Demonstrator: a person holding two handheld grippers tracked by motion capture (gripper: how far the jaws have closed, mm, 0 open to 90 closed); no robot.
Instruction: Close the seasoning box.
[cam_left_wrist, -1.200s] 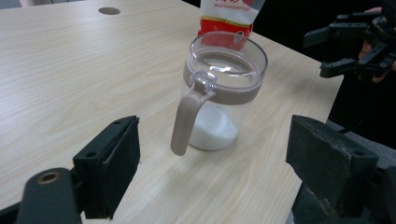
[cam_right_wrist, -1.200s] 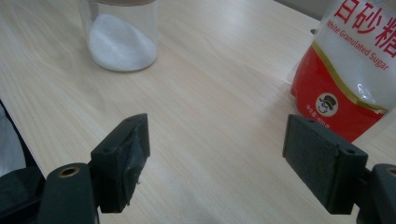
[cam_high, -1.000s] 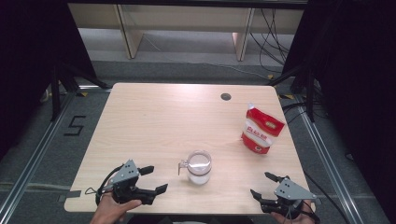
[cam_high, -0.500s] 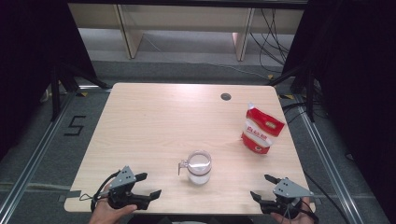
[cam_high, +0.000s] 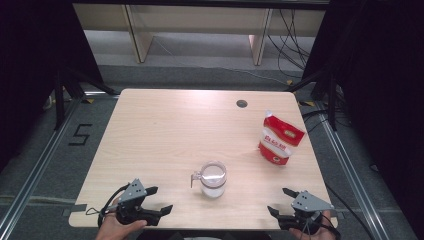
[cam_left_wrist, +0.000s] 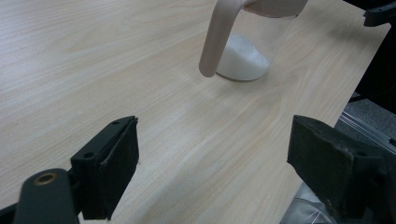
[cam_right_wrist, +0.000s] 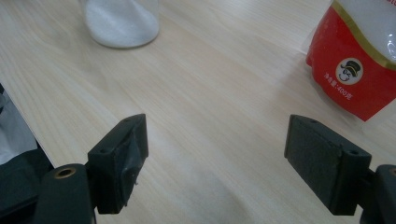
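High view: a light wood-grain table (cam_high: 165, 135) with rounded corners, seen from the person's side. A clear measuring cup (cam_high: 212, 178) with a pale handle at its 9 o'clock side stands upright near the table's 6 o'clock edge, holding a low heap of white powder (cam_high: 213, 176). A red-and-white pouch (cam_high: 279, 138) stands toward 3 o'clock, well apart from the cup; its label carries white lettering too small to read here. A dark round grommet hole (cam_high: 242, 104) lies near the 12 o'clock edge. On the floor at 9 o'clock, black tape forms the figure "5" (cam_high: 80, 134).

The left gripper (cam_high: 158, 200) rests at 7 o'clock of the table, held by a hand (cam_high: 116, 227), jaws spread apart and holding nothing, pointing toward 3 o'clock. The right gripper (cam_high: 281, 201) rests at 5 o'clock, jaws likewise apart and empty, pointing toward 10 o'clock.

Left gripper view: the two black jaws stand wide apart over bare table; the cup (cam_left_wrist: 254, 42) stands ahead at 12 to 1 o'clock, handle (cam_left_wrist: 218, 37) nearest, the powder banked against the far wall.

Right gripper view: jaws wide apart over bare table; the cup base (cam_right_wrist: 121, 21) lies at 11 o'clock, the pouch (cam_right_wrist: 359, 60) at 2 o'clock. The pouch's red field bears a round cartoon-face emblem (cam_right_wrist: 350, 70) above small characters ending in "400", the rest not legible.
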